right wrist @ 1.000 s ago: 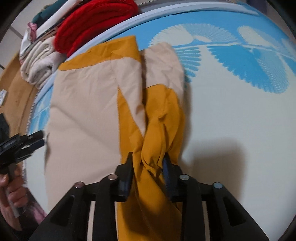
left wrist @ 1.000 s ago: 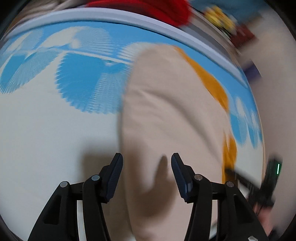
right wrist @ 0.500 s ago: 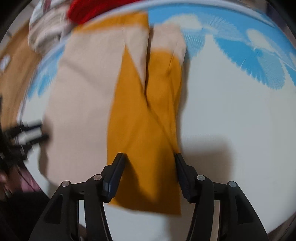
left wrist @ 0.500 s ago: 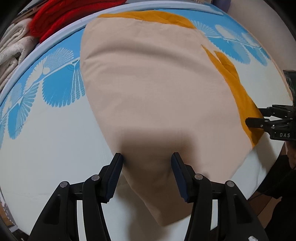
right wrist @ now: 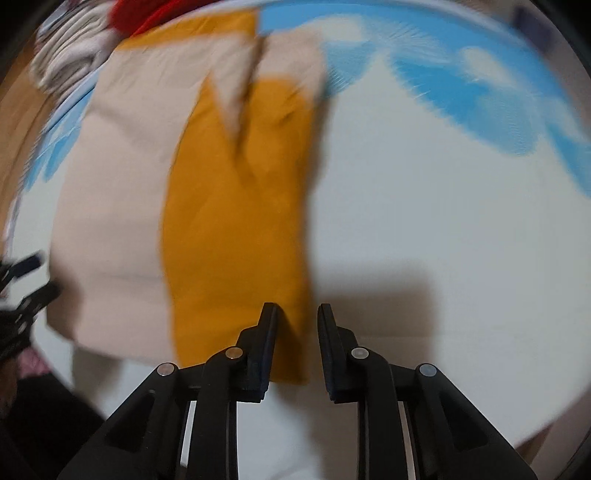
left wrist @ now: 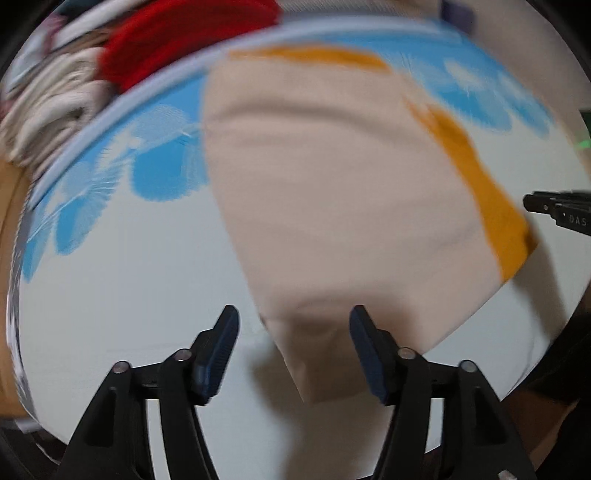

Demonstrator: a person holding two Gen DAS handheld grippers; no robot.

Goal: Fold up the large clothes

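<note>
A beige and mustard-orange garment (left wrist: 332, 184) lies flat on the white and blue patterned table (left wrist: 129, 258). My left gripper (left wrist: 293, 347) is open, its fingers on either side of the garment's near beige corner. In the right wrist view the garment (right wrist: 236, 206) shows its orange folded panel. My right gripper (right wrist: 295, 343) is open with a narrow gap, empty, at the near right edge of the orange panel. The right gripper also shows at the right edge of the left wrist view (left wrist: 554, 212), beside the orange corner.
A pile of clothes lies beyond the table's far rim: a red garment (left wrist: 184, 48) and white towels (left wrist: 51, 107). The red garment (right wrist: 136, 14) also shows in the right wrist view. A wooden floor (right wrist: 18, 122) lies at left.
My right gripper let go of the orange sleeve, opened wide, then narrowed and shifted to the panel's right edge. The sleeve now lies flat. My left gripper drew back toward the garment's near corner.
</note>
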